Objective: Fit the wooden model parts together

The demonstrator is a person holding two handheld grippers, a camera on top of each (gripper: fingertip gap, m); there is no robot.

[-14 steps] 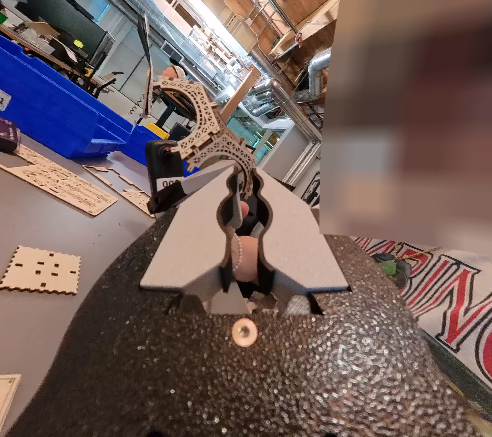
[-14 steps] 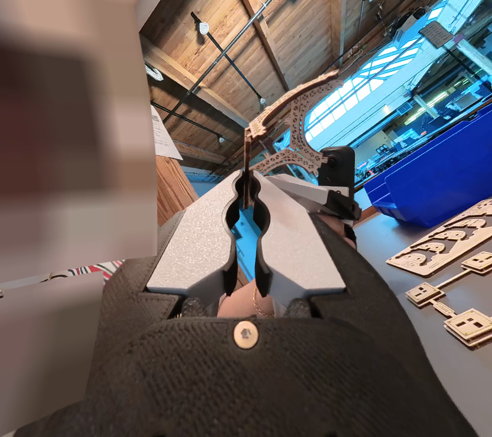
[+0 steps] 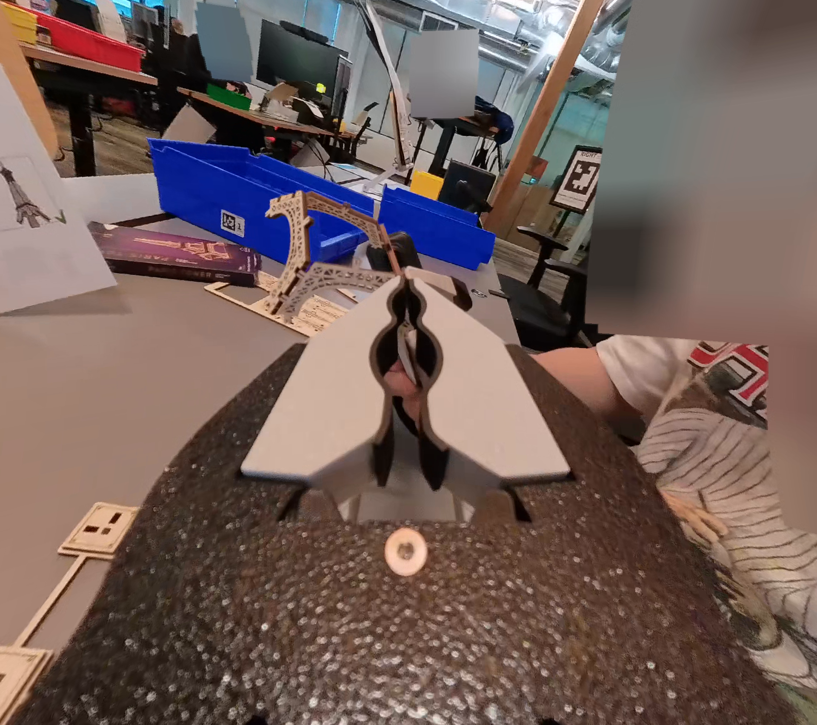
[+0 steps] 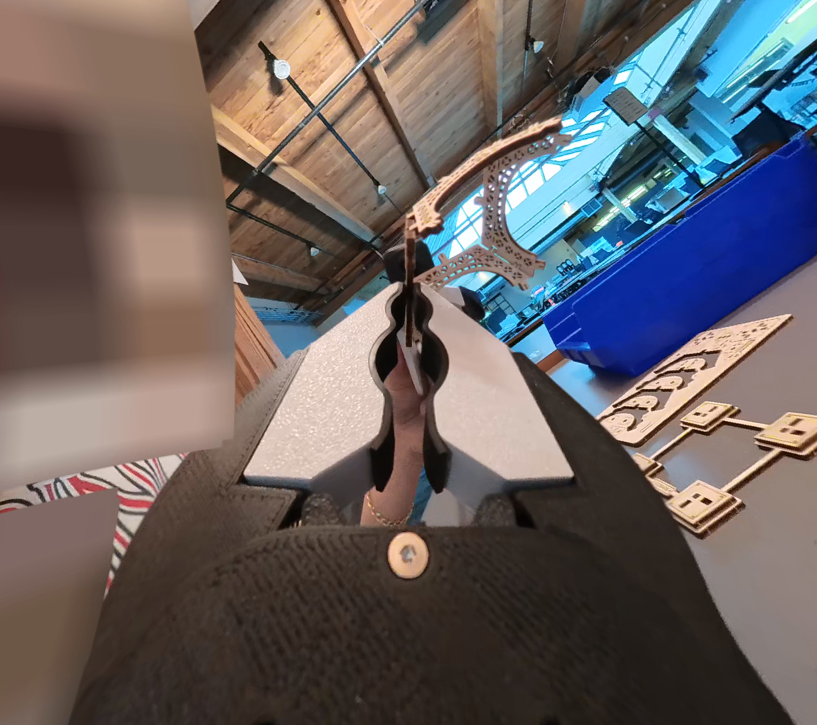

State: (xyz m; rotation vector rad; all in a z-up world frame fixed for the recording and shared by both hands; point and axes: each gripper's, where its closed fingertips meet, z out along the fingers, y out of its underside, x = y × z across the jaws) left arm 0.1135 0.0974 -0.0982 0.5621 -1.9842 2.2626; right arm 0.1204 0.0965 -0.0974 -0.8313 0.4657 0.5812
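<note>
A wooden lattice arch assembly of joined curved legs is held in the air above the grey table. My left gripper is shut on one thin leg of it at the fingertips. In the right wrist view the same assembly stands against the ceiling. My right gripper is shut on an edge-on wooden leg of it. The two grippers meet nose to nose. Each sees the other's black camera just behind its tips.
Two blue bins stand at the table's back, with a purple box and a paper sheet at left. A cut-out wooden sheet and square parts on a sprue lie flat. A person's arm is at right. My left and right fingertips are right by each other.
The left wrist view has tipped down from the ceiling to table level, and the assembly has turned with it. Both grippers stay shut on the assembly.
</note>
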